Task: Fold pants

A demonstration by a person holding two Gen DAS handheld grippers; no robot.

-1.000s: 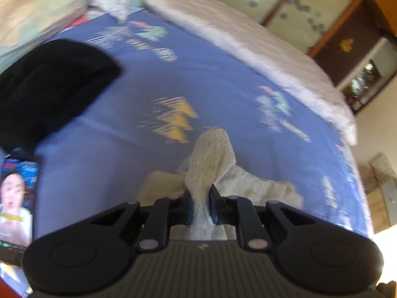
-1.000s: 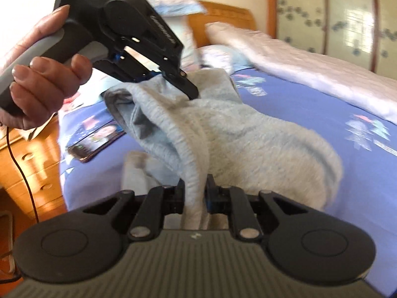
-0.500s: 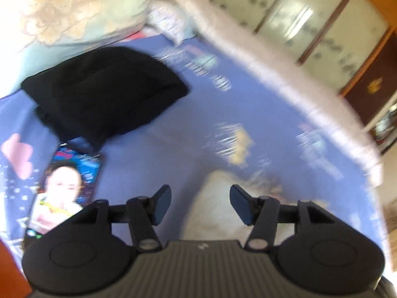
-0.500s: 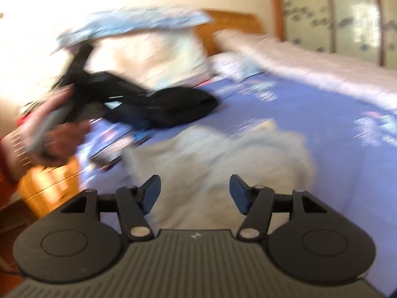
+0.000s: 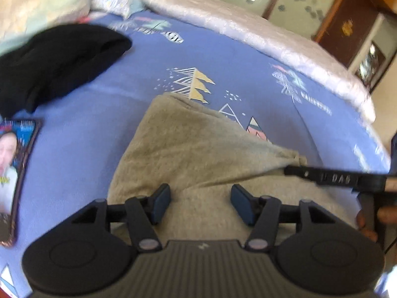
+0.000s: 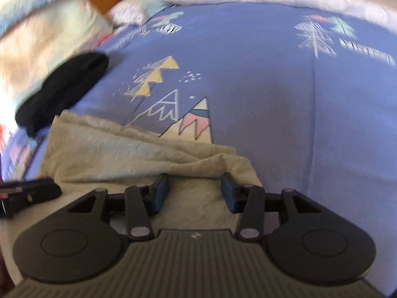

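The light grey pants (image 5: 198, 149) lie folded on the blue printed bedsheet (image 5: 235, 57), right in front of both grippers. My left gripper (image 5: 200, 204) is open and empty just above the near part of the pants. My right gripper (image 6: 193, 193) is open and empty over the pants (image 6: 129, 154) near their right end. The right gripper's black finger (image 5: 332, 178) shows at the right of the left wrist view, resting by the fold. The left gripper's tip (image 6: 27, 193) shows at the left edge of the right wrist view.
A black garment (image 5: 54, 59) lies on the sheet at the far left, also seen in the right wrist view (image 6: 62, 89). A phone (image 5: 12, 173) with a lit screen lies at the left edge. A pale quilt (image 5: 248, 27) and pillows (image 5: 42, 5) line the far side.
Both grippers were shut on the pants and held them up a second ago. They have opened, let go, and the pants now lie flat on the sheet.
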